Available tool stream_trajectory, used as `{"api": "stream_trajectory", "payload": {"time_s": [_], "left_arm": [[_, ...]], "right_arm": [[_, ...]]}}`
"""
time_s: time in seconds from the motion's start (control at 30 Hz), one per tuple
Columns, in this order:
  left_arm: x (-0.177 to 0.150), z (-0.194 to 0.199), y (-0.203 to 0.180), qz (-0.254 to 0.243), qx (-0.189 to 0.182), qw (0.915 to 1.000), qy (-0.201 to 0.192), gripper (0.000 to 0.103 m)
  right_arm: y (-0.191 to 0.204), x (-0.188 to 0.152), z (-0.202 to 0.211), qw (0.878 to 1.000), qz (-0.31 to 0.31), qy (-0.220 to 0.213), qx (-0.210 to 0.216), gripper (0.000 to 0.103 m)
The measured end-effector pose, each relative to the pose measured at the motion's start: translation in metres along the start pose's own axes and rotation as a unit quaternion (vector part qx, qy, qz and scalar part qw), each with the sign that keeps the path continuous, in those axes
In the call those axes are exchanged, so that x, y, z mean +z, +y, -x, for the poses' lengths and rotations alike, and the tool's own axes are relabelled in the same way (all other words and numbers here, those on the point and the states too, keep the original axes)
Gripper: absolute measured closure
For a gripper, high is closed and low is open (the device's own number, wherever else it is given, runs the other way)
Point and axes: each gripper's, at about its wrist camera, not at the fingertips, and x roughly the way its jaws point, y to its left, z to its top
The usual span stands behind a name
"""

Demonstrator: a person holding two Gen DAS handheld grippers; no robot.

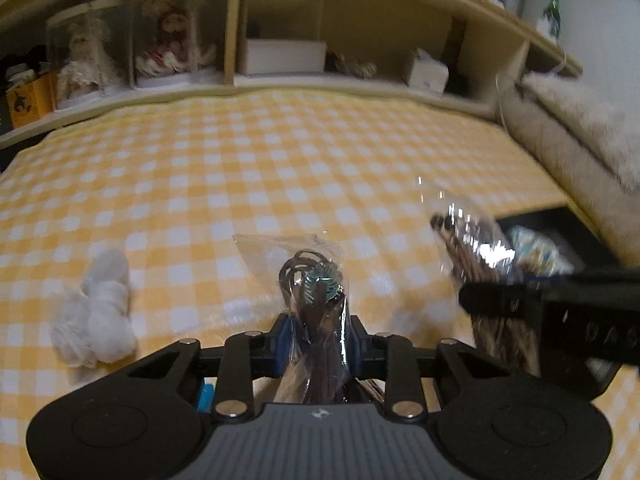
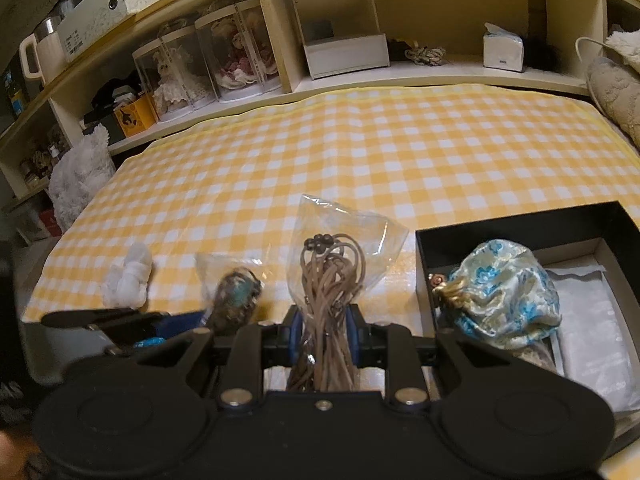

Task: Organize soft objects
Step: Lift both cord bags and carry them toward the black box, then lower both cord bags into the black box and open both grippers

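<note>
bed: yellow-white checked cover (image 2: 360, 152), shelf (image 2: 400, 68) of boxes and doll cases at 12 o'clock
black box (image 2: 520, 220): 3 o'clock in right view, blue floral pouch (image 2: 508, 300) inside
right tongs (image 2: 324, 332): clamped on clear bag of tan cords (image 2: 332, 276), bag upright
left tongs (image 1: 320, 336): clamped on clear bag of dark cord with teal charm (image 1: 316, 284)
white cotton wad (image 1: 100, 312): on cover, 9 o'clock of left tongs
</note>
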Motion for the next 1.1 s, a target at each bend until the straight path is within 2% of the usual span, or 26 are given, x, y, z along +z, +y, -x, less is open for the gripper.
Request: {"api": "stream_trajectory", "payload": {"time_s": [0.3, 0.6, 0.9, 1.1], "left_arm": [[0.029, 0.055, -0.012, 0.039, -0.022, 0.9972, -0.06, 0.073], [0.049, 0.09, -0.05, 0.029, -0.048, 0.993, -0.104, 0.073], [0.051, 0.074, -0.105, 0.036, -0.079, 0.9919, -0.092, 0.073], [0.045, 0.043, -0.155, 0.038, -0.112, 0.9906, -0.068, 0.073]], "right_arm": [[-0.007, 0.021, 0.039, 0.999, 0.024, -0.026, 0.018, 0.079], [-0.042, 0.048, 0.086, 0.997, 0.056, -0.055, 0.01, 0.079], [-0.111, 0.053, 0.115, 0.995, 0.046, -0.074, -0.041, 0.079], [-0.146, 0.047, 0.105, 0.995, 0.047, -0.053, -0.063, 0.079]]}}
